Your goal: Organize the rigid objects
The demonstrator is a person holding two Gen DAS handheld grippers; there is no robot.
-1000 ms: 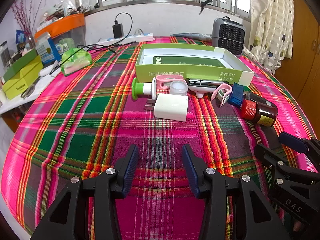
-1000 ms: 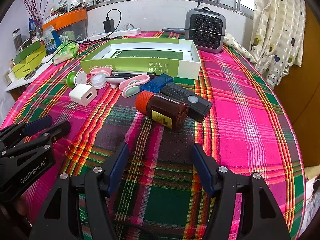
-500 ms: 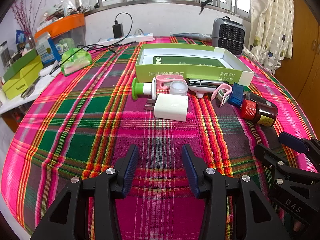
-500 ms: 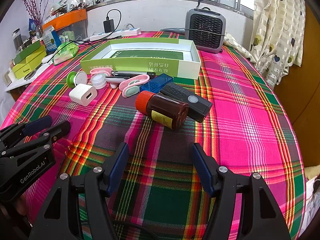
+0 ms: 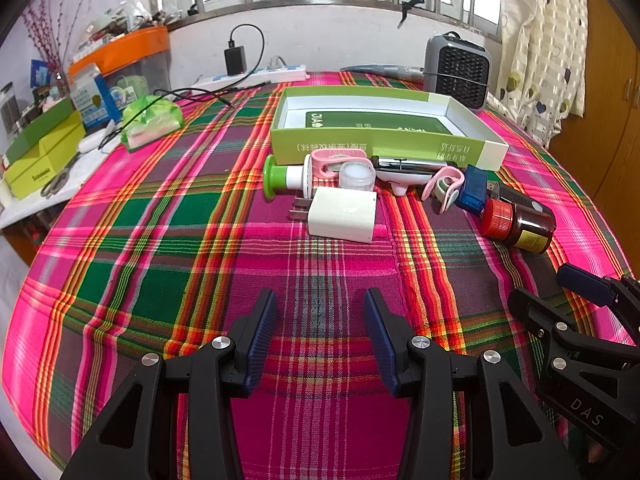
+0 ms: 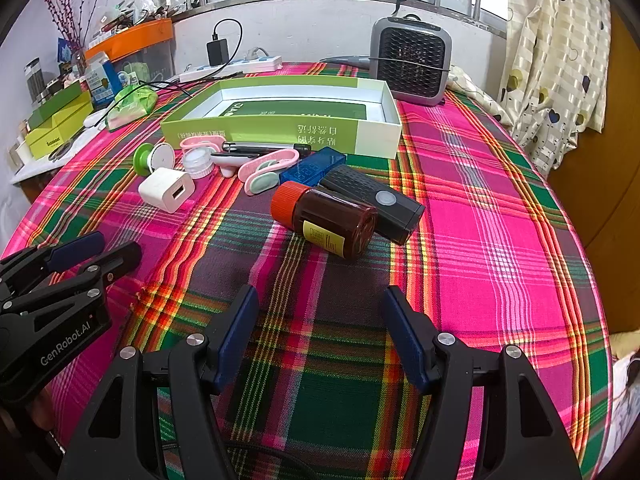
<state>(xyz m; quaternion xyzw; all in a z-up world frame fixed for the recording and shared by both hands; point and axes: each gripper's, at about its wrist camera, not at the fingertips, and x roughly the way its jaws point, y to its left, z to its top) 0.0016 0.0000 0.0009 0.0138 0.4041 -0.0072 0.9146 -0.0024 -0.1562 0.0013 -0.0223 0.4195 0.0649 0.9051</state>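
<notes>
Several small objects lie in a row on the plaid cloth in front of an open green box (image 5: 384, 148) (image 6: 280, 136). They include a white charger cube (image 5: 344, 216) (image 6: 166, 190), a brown bottle with a red cap (image 5: 520, 226) (image 6: 326, 220) on its side, a black device (image 6: 374, 202), a blue block (image 6: 312, 168), pink clips (image 6: 268, 166), a clear jar (image 5: 357, 175) and a green-capped piece (image 5: 280, 178). My left gripper (image 5: 320, 304) is open and empty, short of the charger. My right gripper (image 6: 318, 300) is open and empty, short of the bottle.
A grey fan heater (image 6: 410, 66) stands behind the box. A power strip with cables (image 5: 252, 76) lies at the back. A green bag (image 5: 150, 122) and boxes (image 5: 40, 152) sit at the left. A curtain (image 6: 560, 60) hangs at the right.
</notes>
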